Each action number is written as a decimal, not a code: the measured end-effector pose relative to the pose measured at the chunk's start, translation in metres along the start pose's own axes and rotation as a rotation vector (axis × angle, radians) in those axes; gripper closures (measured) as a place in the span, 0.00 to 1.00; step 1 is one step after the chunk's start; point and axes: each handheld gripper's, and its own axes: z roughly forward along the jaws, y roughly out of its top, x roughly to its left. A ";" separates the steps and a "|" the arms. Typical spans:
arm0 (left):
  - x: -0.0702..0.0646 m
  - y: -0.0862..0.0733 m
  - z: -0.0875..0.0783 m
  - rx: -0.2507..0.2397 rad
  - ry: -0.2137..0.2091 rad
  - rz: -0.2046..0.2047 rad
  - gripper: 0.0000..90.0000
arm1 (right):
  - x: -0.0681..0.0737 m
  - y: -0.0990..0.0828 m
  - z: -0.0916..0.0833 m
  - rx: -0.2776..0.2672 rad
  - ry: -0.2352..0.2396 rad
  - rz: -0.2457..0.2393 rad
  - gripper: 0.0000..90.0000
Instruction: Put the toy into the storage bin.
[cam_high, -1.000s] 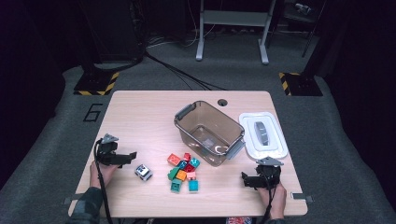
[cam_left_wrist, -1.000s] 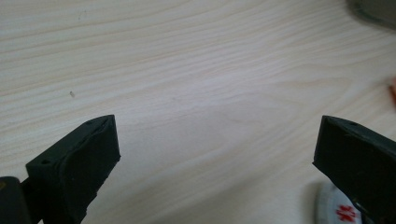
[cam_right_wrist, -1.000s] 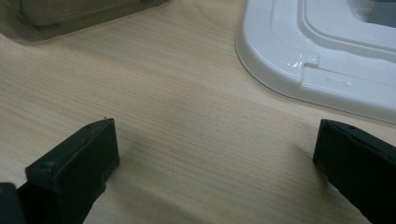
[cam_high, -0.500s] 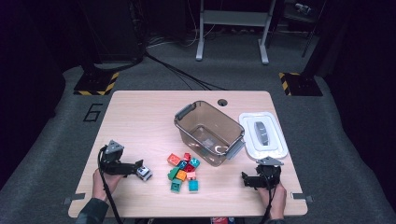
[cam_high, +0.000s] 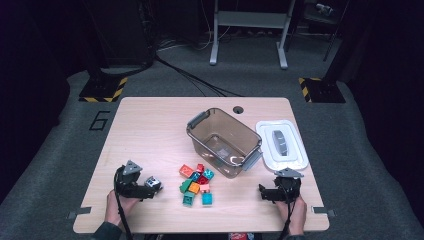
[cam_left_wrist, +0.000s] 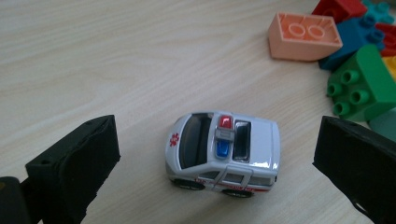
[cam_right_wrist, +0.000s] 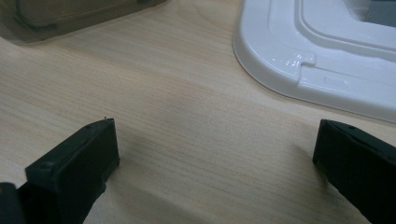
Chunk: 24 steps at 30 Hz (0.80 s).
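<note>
Toy police car (cam_left_wrist: 223, 154) on the near left counter (cam_high: 150, 130), now bracketed by the spread left claw (cam_left_wrist: 215, 158) after a rightward slide. Not yet pinched; closing probably next. Right claw (cam_right_wrist: 215, 163) spread, idle near the white lid (cam_right_wrist: 317, 60).

The room was dark, with light falling mainly on the pale wooden desk (cam_high: 150, 130), which had a round cable hole (cam_high: 238, 109) near its far edge. Grey carpet (cam_high: 65, 165) covered the floor, marked with a black numeral 6 (cam_high: 100, 120) beside the desk's far left corner. Two black bases with yellow-and-black hazard stripes (cam_high: 102, 89) stood beyond the desk, black cables (cam_high: 190, 75) ran between them, and a grey metal stand (cam_high: 247, 30) rose at the back
</note>
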 end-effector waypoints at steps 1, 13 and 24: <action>-0.001 -0.002 0.002 0.006 -0.002 0.002 0.00 | 0.000 0.000 0.000 0.000 0.000 0.000 0.00; -0.006 -0.008 0.014 0.041 0.020 0.045 0.13 | 0.000 0.000 0.000 -0.002 -0.002 0.000 0.00; -0.009 -0.010 0.019 0.054 0.039 0.068 0.27 | 0.000 0.000 0.000 -0.003 -0.003 0.008 0.00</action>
